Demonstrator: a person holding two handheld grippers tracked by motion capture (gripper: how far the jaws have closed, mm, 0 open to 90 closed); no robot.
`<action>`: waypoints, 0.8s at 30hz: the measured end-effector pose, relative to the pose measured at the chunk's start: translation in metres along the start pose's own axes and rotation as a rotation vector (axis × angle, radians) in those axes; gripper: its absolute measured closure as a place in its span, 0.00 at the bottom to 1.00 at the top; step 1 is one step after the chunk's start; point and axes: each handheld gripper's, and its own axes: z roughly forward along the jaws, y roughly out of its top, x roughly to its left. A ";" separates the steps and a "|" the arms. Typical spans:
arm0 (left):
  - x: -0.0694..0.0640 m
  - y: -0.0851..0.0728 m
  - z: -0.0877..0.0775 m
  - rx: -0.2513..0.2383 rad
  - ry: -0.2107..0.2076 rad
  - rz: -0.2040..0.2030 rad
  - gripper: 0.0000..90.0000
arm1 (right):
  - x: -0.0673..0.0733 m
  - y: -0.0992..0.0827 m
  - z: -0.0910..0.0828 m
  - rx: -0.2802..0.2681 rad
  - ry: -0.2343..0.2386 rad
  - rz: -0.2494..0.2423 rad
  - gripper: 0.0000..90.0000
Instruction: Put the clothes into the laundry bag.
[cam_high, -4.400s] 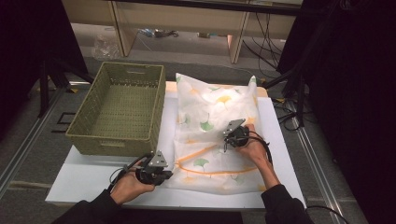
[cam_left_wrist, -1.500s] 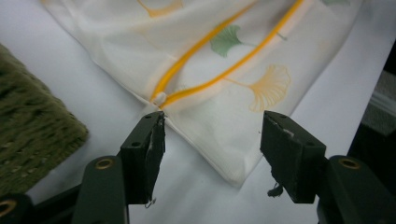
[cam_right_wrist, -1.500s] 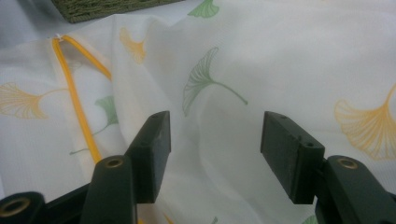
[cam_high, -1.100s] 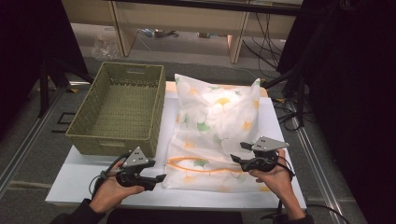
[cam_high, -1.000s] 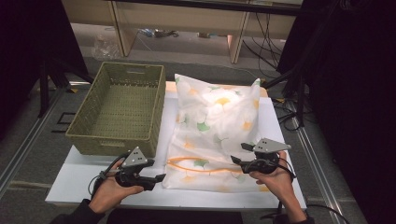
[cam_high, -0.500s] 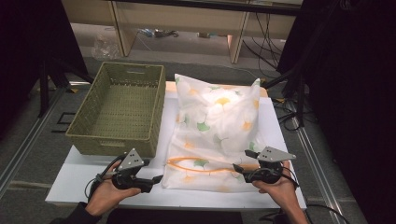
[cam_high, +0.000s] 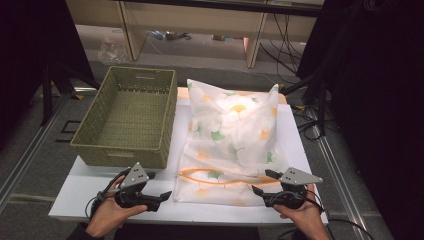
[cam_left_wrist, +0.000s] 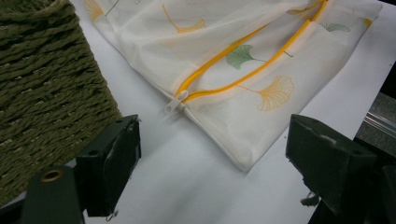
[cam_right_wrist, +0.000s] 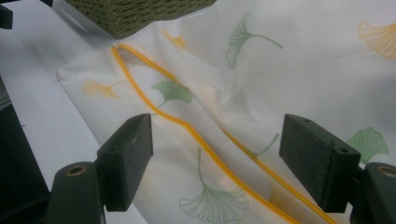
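A white mesh bag (cam_high: 232, 132) printed with ginkgo leaves lies stuffed on the white table top (cam_high: 310, 150). Its orange zipper (cam_high: 220, 176) runs across the near end, partly unzipped. My left gripper (cam_high: 161, 198) rests at the bag's near left corner. Its jaws have just been opening and stand open over bare table. In the left gripper view (cam_left_wrist: 212, 163) the zipper pull (cam_left_wrist: 176, 99) lies just beyond them. My right gripper (cam_high: 261, 182) is at the near right corner. Its jaws have also just been opening; in the right gripper view (cam_right_wrist: 217, 158) the zipper (cam_right_wrist: 196, 135) lies between them, unpressed.
A green woven basket (cam_high: 127, 112) stands to the left of the bag, close to my left gripper, with nothing inside. The table's near edge is right under both hands. Cables trail on the floor at the right, and shelving stands behind.
My right gripper has drawn back toward the near edge and sunk a little, and its jaws have spread. The left jaws have spread wider too, with the hand nearly still.
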 end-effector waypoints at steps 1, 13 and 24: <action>0.001 0.000 -0.002 0.021 0.007 0.017 0.19 | 0.000 -0.001 -0.001 0.002 -0.009 -0.002 0.29; -0.007 -0.003 -0.004 0.004 0.022 0.023 0.18 | 0.006 -0.013 -0.011 0.009 -0.010 0.006 0.27; -0.006 -0.002 -0.006 -0.012 0.051 0.009 0.18 | 0.002 -0.016 -0.012 0.028 -0.013 -0.018 0.27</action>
